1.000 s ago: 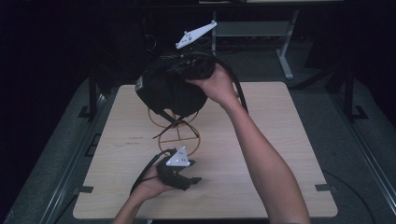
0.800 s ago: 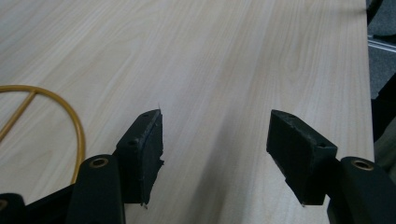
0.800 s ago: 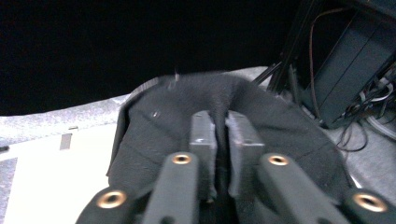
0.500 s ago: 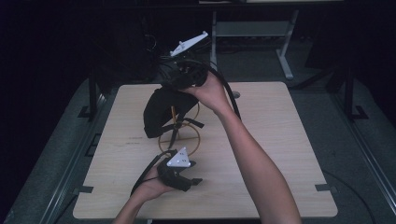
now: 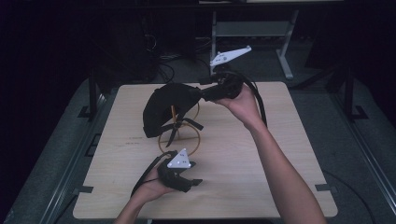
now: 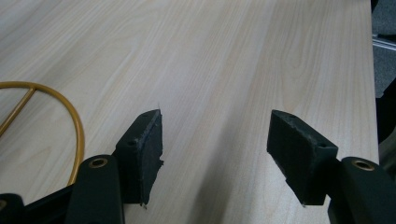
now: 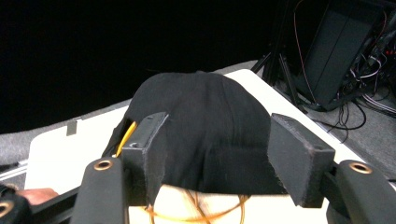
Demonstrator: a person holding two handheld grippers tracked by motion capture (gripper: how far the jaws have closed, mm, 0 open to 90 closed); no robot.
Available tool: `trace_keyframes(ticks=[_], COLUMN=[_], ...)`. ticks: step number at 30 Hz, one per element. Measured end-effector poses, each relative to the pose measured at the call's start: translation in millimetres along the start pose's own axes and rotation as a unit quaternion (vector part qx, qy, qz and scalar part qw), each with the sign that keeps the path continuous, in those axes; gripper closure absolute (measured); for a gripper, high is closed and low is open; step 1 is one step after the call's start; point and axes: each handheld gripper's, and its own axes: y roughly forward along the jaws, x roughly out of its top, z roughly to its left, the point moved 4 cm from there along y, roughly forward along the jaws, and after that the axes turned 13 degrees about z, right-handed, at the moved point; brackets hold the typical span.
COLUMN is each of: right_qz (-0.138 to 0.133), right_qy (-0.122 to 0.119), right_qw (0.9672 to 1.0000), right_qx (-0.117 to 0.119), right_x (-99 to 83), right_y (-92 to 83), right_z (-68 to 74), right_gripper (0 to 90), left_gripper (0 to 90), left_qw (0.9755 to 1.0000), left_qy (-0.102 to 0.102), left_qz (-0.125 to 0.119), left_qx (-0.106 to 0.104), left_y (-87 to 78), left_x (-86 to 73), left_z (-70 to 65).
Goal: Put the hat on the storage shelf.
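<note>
Tabletop (image 5: pixel 280 154): light wood, bare apart from stand.
Black cap (image 5: pixel 168 109): now lower and draped over gold wire stand (image 5: pixel 180 140) at tabletop centre; earlier held raised above it. Cap dome rounded, strap ends hang below.
Right gripper (image 5: pixel 205 92): at cap's brim end, lower than before; jaws stand apart either side of cap, contact not discernible.
Left gripper (image 5: pixel 192 175): unchanged position near front edge, resting on tabletop, jaws wide apart, empty.
</note>
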Motion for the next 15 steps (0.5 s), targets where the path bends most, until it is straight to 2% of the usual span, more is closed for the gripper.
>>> trace_keyframes(ticks=[5,7,15], right_qz=[-0.002,-0.001,-0.002], right_qy=[0.011,0.013,0.027], right_qw=[0.9999,0.9999,0.9996], right_qx=[0.001,0.000,-0.008], right_x=[-22.6,-25.7,-62.8], right_y=[-12.5,-13.8,-31.0], right_z=[-6.1,-6.8,-12.9], right_gripper=[36.7,36.5,33.8], left_gripper=[35.3,35.2,34.3], left_qw=[0.9999,0.9999,0.9999], left_qy=[-0.009,-0.007,-0.009], left_qz=[-0.007,-0.008,-0.013], left_qx=[-0.002,0.000,0.005], left_y=[1.4,1.0,1.3], left_x=[-0.3,-0.2,-0.3], left_z=[-0.8,-0.2,0.1])
